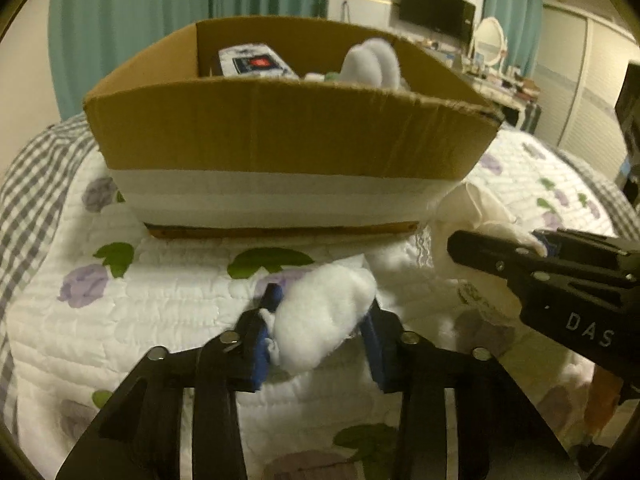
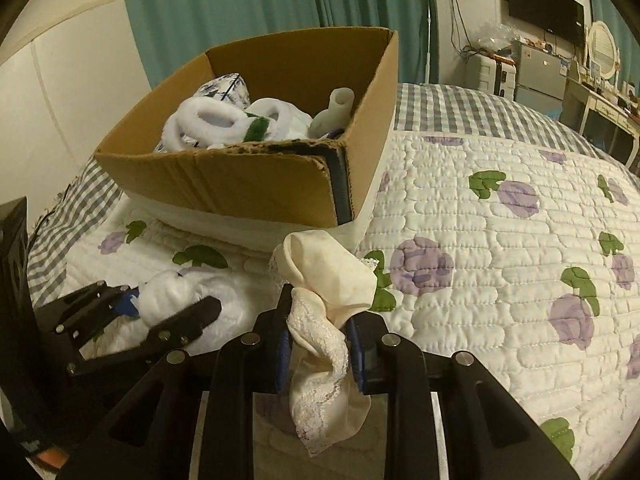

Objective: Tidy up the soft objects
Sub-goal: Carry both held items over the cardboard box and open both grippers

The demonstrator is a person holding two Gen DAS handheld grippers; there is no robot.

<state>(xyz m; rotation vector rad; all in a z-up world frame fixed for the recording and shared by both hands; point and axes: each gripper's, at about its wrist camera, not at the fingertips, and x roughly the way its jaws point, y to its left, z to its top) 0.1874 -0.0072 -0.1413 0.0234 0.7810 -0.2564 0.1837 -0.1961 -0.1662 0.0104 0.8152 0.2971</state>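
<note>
My left gripper (image 1: 318, 312) is shut on a fluffy white soft item (image 1: 320, 320), held just above the quilt in front of the cardboard box (image 1: 280, 132). It also shows in the right wrist view (image 2: 168, 296). My right gripper (image 2: 320, 320) is shut on a cream lace-trimmed cloth (image 2: 328, 280), held near the box's front right corner (image 2: 340, 184). The cloth also shows in the left wrist view (image 1: 480, 208). The box holds white fuzzy items (image 2: 208, 120), a patterned pack (image 1: 256, 62) and a pale grey piece (image 2: 336, 112).
The box sits on a white quilt with purple flowers (image 2: 500, 260) over a grey checked sheet (image 2: 460, 108). Teal curtains (image 2: 240, 12) hang behind. A desk with a mirror (image 1: 490, 40) and a wall TV (image 1: 436, 8) stand far right.
</note>
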